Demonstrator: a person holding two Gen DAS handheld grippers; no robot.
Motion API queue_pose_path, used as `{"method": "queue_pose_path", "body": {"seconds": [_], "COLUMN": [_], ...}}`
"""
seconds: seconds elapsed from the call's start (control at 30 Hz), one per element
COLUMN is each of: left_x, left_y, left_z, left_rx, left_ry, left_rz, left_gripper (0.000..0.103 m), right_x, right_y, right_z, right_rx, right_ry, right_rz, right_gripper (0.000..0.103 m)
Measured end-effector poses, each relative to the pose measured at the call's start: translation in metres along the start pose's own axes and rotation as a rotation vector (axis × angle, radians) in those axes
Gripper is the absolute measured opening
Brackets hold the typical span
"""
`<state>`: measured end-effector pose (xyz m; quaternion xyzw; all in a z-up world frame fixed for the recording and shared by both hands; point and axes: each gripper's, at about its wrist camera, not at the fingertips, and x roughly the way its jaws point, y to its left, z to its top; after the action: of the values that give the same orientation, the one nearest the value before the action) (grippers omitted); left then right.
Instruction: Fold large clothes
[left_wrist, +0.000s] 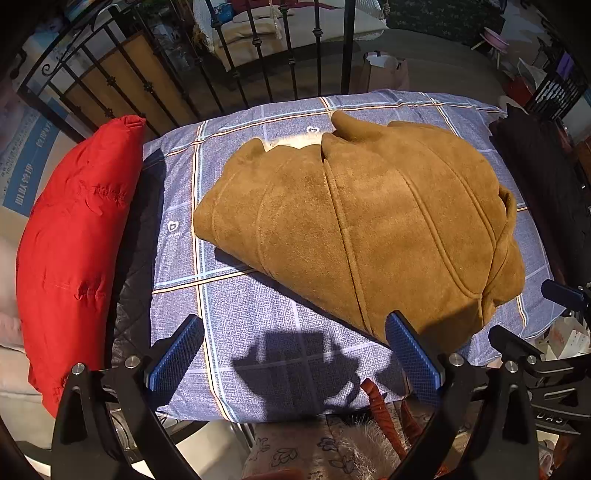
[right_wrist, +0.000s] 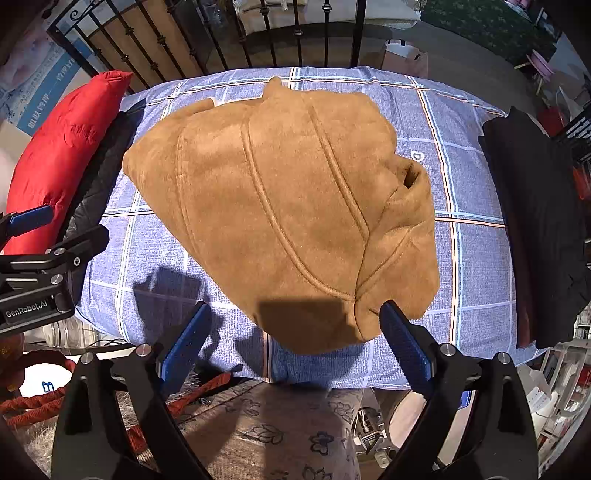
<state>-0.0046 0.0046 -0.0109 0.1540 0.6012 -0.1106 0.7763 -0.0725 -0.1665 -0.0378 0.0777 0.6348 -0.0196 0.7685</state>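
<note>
A brown suede coat (left_wrist: 362, 229) lies folded into a compact bundle on the blue plaid cloth (left_wrist: 240, 295) that covers the table; it also shows in the right wrist view (right_wrist: 288, 206). My left gripper (left_wrist: 295, 354) is open and empty, held over the near edge of the cloth just short of the coat's near corner. My right gripper (right_wrist: 291, 343) is open and empty, with the coat's near edge between its fingers' line of sight, not touching. The right gripper also shows at the right edge of the left wrist view (left_wrist: 532, 321), and the left gripper at the left edge of the right wrist view (right_wrist: 55, 236).
A red padded garment (left_wrist: 74, 240) lies along the table's left side. A black garment (right_wrist: 535, 221) lies along the right side. A black iron railing (left_wrist: 258, 55) stands behind the table. A floral cushion (right_wrist: 277, 424) and red rope (right_wrist: 37, 402) lie below the near edge.
</note>
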Motion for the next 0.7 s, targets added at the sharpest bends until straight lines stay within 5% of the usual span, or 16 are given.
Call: {"method": "queue_pose_path", "body": {"seconds": [0.7], "left_x": [0.0081], "left_y": [-0.0017], "left_z": [-0.0016], "left_rx": [-0.007], "left_ry": [0.049], "left_rz": [-0.04], "left_gripper": [0.097], "right_x": [0.0033], "right_y": [-0.0008], "right_z": [-0.0017], "right_rx": [0.002], "right_ry": [0.008], "right_rz": [0.001], "right_gripper": [0.091]}}
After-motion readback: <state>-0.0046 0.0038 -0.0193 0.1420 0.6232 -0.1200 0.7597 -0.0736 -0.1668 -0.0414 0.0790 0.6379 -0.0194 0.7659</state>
